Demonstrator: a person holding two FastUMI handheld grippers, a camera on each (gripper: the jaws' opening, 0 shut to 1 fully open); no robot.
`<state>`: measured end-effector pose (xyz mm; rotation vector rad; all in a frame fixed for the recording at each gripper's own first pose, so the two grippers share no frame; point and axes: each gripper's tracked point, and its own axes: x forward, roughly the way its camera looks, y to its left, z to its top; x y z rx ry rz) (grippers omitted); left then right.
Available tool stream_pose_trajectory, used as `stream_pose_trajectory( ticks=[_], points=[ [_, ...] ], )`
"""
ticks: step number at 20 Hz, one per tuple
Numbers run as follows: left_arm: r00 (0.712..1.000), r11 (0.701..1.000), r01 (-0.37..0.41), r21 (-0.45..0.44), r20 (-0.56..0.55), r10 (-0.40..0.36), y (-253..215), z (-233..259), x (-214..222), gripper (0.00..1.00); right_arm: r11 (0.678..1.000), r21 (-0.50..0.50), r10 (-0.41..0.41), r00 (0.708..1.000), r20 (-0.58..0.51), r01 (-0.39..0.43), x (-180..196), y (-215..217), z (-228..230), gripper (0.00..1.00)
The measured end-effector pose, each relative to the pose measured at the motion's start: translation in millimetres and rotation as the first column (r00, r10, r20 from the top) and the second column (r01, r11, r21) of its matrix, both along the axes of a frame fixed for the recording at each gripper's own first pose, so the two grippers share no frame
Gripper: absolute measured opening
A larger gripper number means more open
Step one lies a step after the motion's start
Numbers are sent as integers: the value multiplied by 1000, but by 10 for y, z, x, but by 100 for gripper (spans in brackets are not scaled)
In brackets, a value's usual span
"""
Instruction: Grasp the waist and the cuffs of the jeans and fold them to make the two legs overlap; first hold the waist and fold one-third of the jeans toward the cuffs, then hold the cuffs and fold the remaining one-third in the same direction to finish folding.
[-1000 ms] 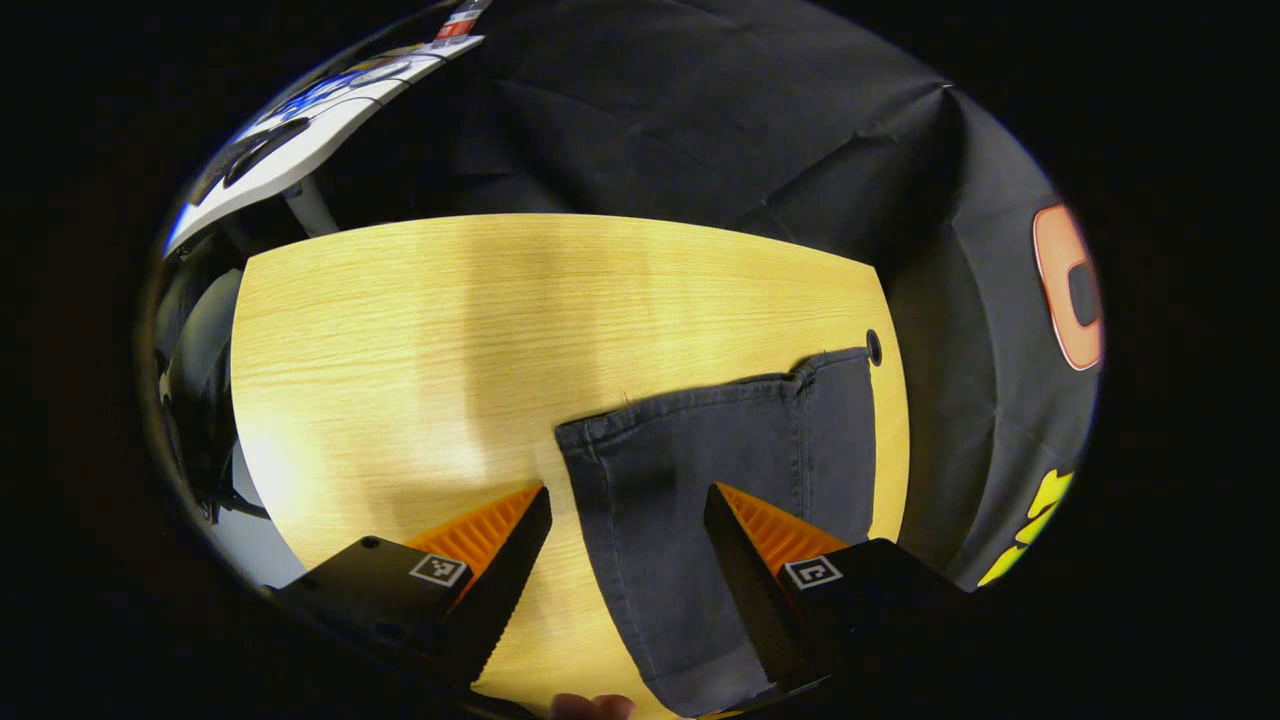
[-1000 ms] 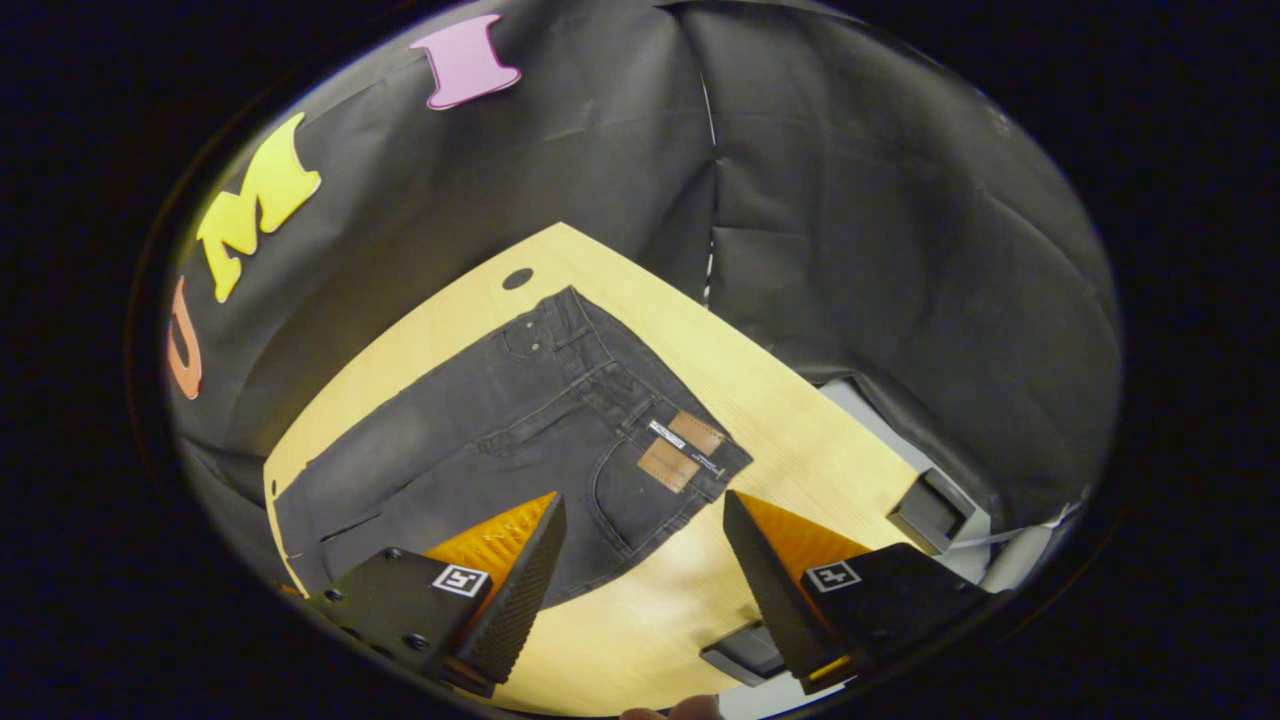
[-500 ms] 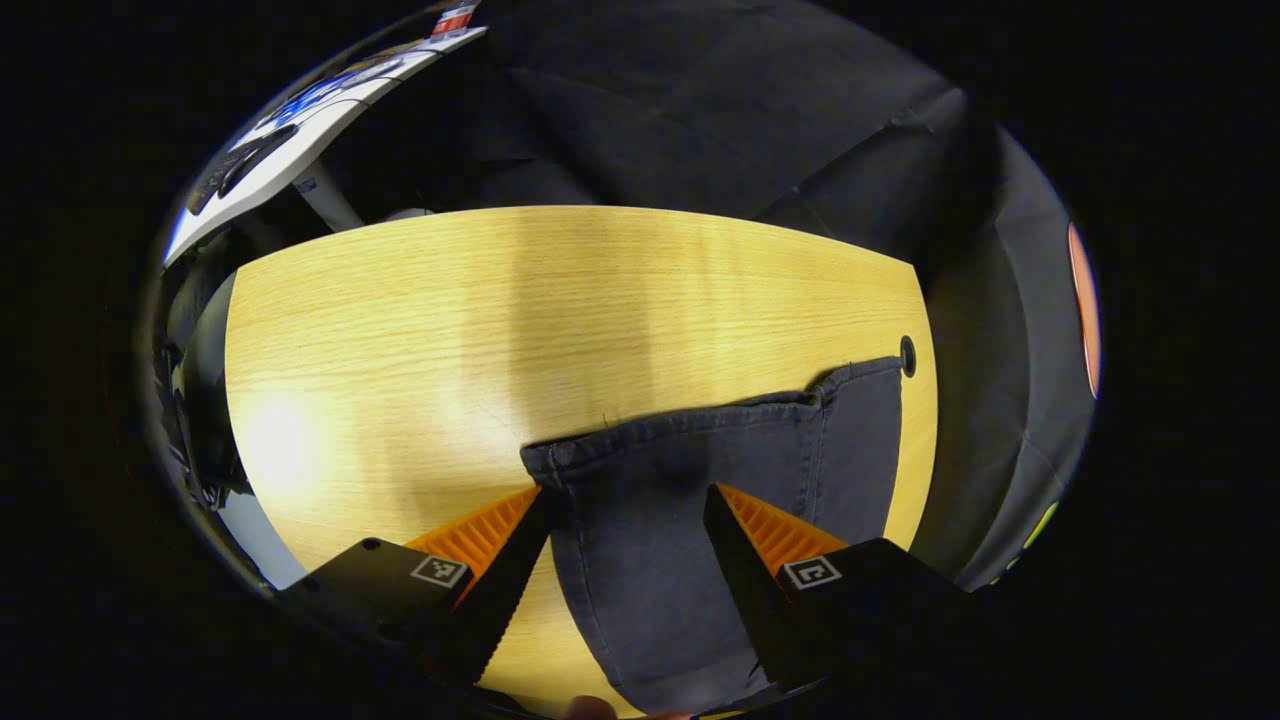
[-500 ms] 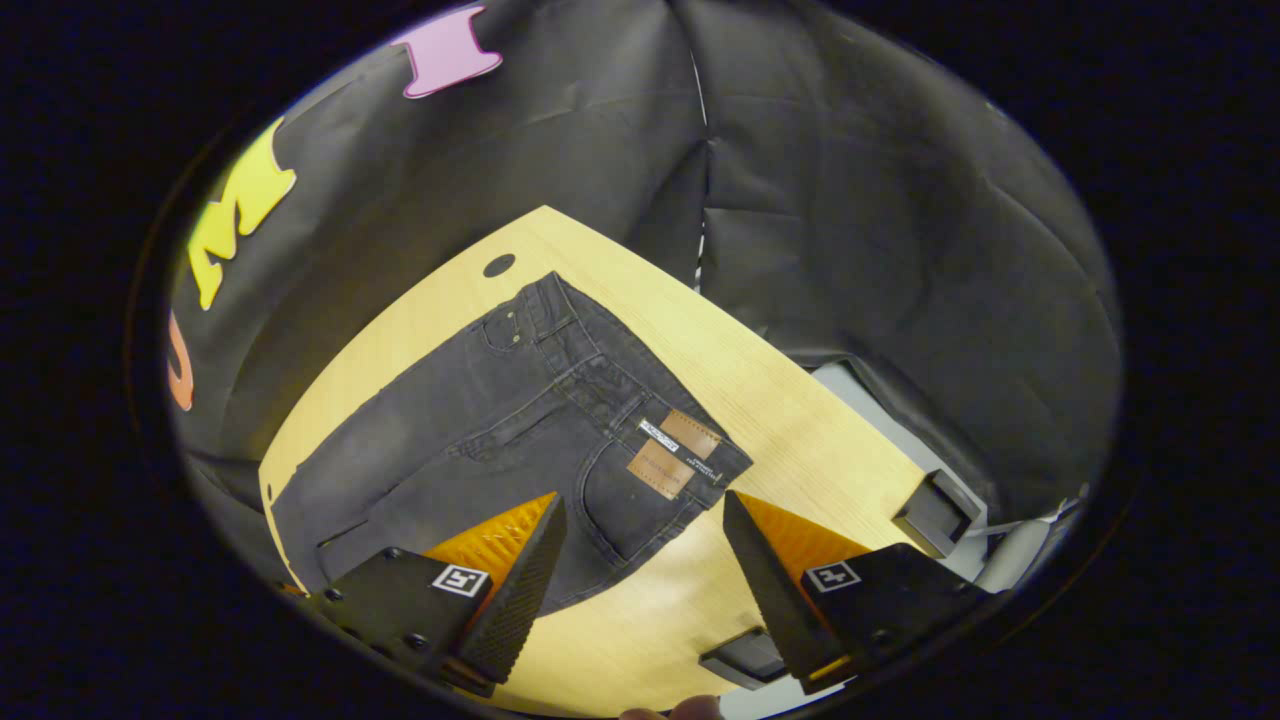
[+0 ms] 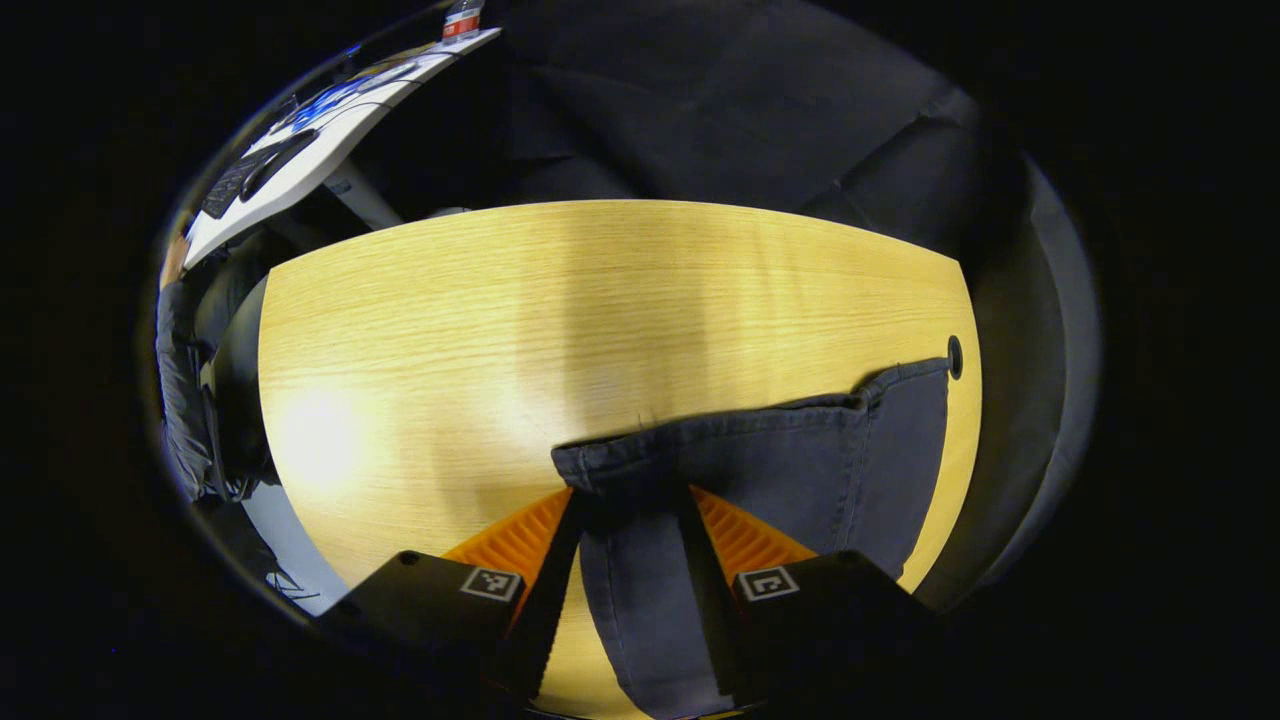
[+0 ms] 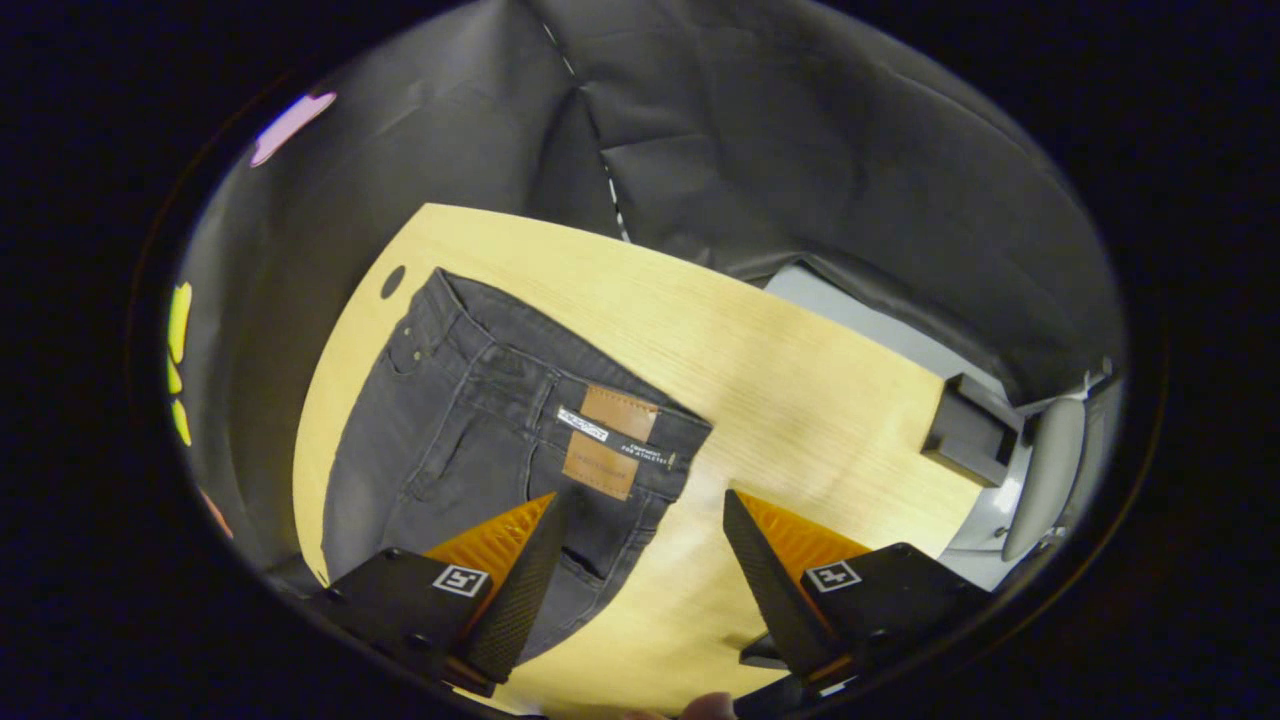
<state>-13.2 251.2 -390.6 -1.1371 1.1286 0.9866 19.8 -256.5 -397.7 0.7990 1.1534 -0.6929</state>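
A light wood-grain table (image 5: 450, 330) carries a pair of dark grey jeans (image 6: 470, 420), laid flat. In the right gripper view the waistband, with its brown patch, lies just beyond the fingers, slightly left of the gap between them. In the left gripper view a cuff (image 5: 640, 470) sits between the fingers, the other cuff beyond the right finger near a small round hole (image 5: 955, 357) in the tabletop.

A light wooden table (image 5: 500, 320) with a small round hole (image 6: 392, 282); beside it, a black box (image 6: 968, 432).
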Motion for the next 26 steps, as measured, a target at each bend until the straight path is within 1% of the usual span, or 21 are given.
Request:
stream_pose_trajectory(
  ticks=[1, 2, 3, 4, 5, 6, 8, 9, 10, 11, 14, 16, 17, 18, 19, 20, 21, 22, 23, 25, 26],
  points=[
    [1000, 1000, -19, -13, 5, 19, -4, 3, -8, 60, 1000, -12, 7, 1000, -20, -8, 3, -8, -47, 94],
    [999, 999, -41, -27, 8, 41, -1, 0, -7, 53, 999, -34, 12, 1000, -22, -13, 50, -18, -53, 99],
    [998, 997, -62, -40, 10, 62, -10, 8, -13, 51, 999, -49, 23, 999, -29, -24, 99, -18, -57, 98],
    [997, 995, -81, -51, 11, 82, -10, 3, -6, 45, 998, -63, 27, 999, -38, -30, 150, -25, -73, 94],
    [995, 994, -98, -58, 11, 99, 1, 4, -23, 43, 996, -82, 27, 997, -70, -33, 173, -18, -79, 94],
    [993, 992, -113, -63, 9, 114, 2, 5, -19, 38, 994, -99, 25, 994, -103, -35, 187, -6, -109, 99],
    [991, 988, -137, -65, -6, 137, 6, 20, -26, 35, 989, -138, 28, 981, -190, -55, 180, 27, -154, 99],
    [990, 988, -143, -63, -20, 142, 13, -11, -27, 43, 989, -140, 17, 981, -194, -45, 219, 40, -163, 94],
    [991, 989, -134, -54, -32, 133, 17, -10, -23, 33, 992, -128, -9, 979, -204, -18, 232, 42, -160, 88],
    [993, 992, -113, -48, -48, 110, 5, -14, -28, 31, 993, -115, -29, 978, -206, 5, 241, 58, -167, 82],
    [996, 997, -71, -32, -64, 69, 5, -19, -40, 22, 993, -115, -13, 981, -194, -10, 256, 41, -177, 76],
    [997, 998, -66, -25, -38, 65, -1, -31, -24, 17, 993, -120, -16, 985, -174, -5, 288, 57, -170, 60],
    [998, 998, -67, -21, -19, 67, -1, -25, -18, 15, 993, -120, -6, 987, -162, -13, 311, 51, -162, 46],
    [998, 998, -65, -23, -2, 65, 3, -4, -5, 11, 995, -101, 3, 988, -153, -18, 301, 95, -157, 43],
    [998, 998, -62, -28, 18, 62, -4, -14, 2, 2, 996, -88, 2, 992, -130, -14, 313, 107, -124, 22],
    [997, 997, -59, -40, 38, 61, -17, 3, 17, 8, 998, -62, 8, 992, -128, -16, 310, 133, -140, 22],
    [996, 997, -59, -53, 61, 62, -24, 18, 36, 7, 999, -39, 8, 994, -112, -13, 317, 132, -113, 13],
    [994, 996, -58, -62, 85, 63, -27, 63, 53, 6, 1000, -13, -3, 996, -94, 2, 335, 130, -97, 12],
    [992, 996, -57, -69, 108, 64, -34, 108, 56, 6, 1000, 18, -10, 997, -73, 12, 328, 143, -54, 3],
    [987, 994, -74, -85, 139, 85, -44, 199, 60, 5, 997, 69, -33, 999, -20, 34, 352, 157, 68, 0],
    [983, 991, -91, -100, 152, 106, -54, 266, 59, 4, 994, 99, -47, 999, 7, 46, 360, 183, 147, 3]
  ],
)
